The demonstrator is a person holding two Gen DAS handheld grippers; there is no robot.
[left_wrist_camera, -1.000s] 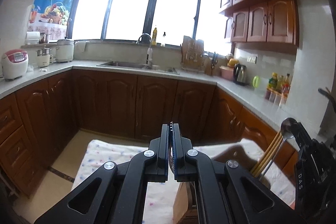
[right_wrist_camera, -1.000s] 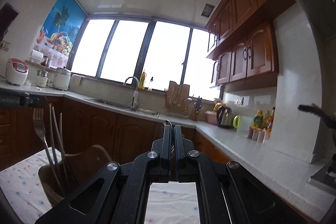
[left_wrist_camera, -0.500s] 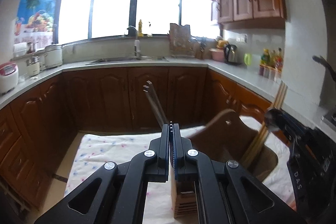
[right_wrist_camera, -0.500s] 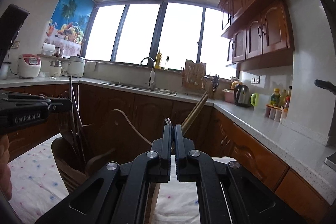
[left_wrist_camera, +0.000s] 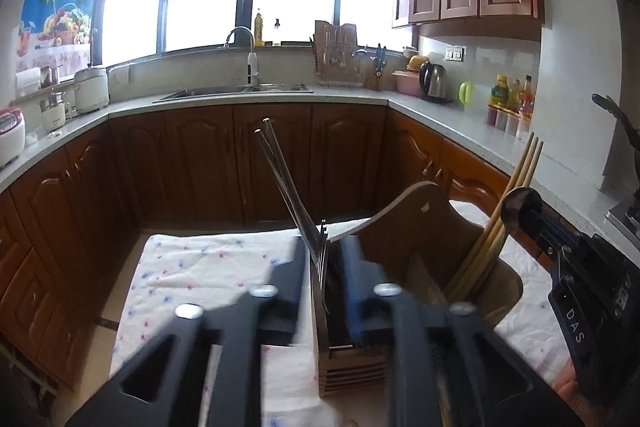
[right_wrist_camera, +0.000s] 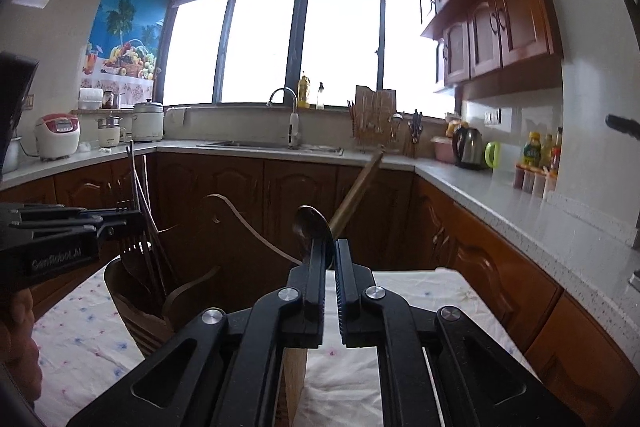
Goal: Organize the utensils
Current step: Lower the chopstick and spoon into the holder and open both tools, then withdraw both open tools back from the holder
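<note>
Left gripper (left_wrist_camera: 325, 267): jaws opening, a fork (left_wrist_camera: 322, 259) between them, pads no longer pressing it.
Right gripper (right_wrist_camera: 329, 259): jaws parting slightly, spoon (right_wrist_camera: 312, 225) bowl rising between them (contact unclear).
Wooden holder (left_wrist_camera: 404, 227): on the cloth-covered counter (left_wrist_camera: 208, 271), just ahead of both grippers.
Holder contents: metal chopsticks (left_wrist_camera: 280, 171) leaning left, wooden chopsticks (left_wrist_camera: 516, 183) at the right.

The left gripper (left_wrist_camera: 326, 263) is blurring as its jaws are opening, so whether its fingers (left_wrist_camera: 354, 279) are touching the fork (left_wrist_camera: 322, 259) is unclear. The wooden holder (left_wrist_camera: 436, 247) is hiding the lower ends of the chopsticks (left_wrist_camera: 516, 183). In the right wrist view, the right gripper (right_wrist_camera: 329, 259) is covering the spoon (right_wrist_camera: 310, 227) handle as its jaws are opening. The table (right_wrist_camera: 460, 303) is running off the bottom edge.
</note>
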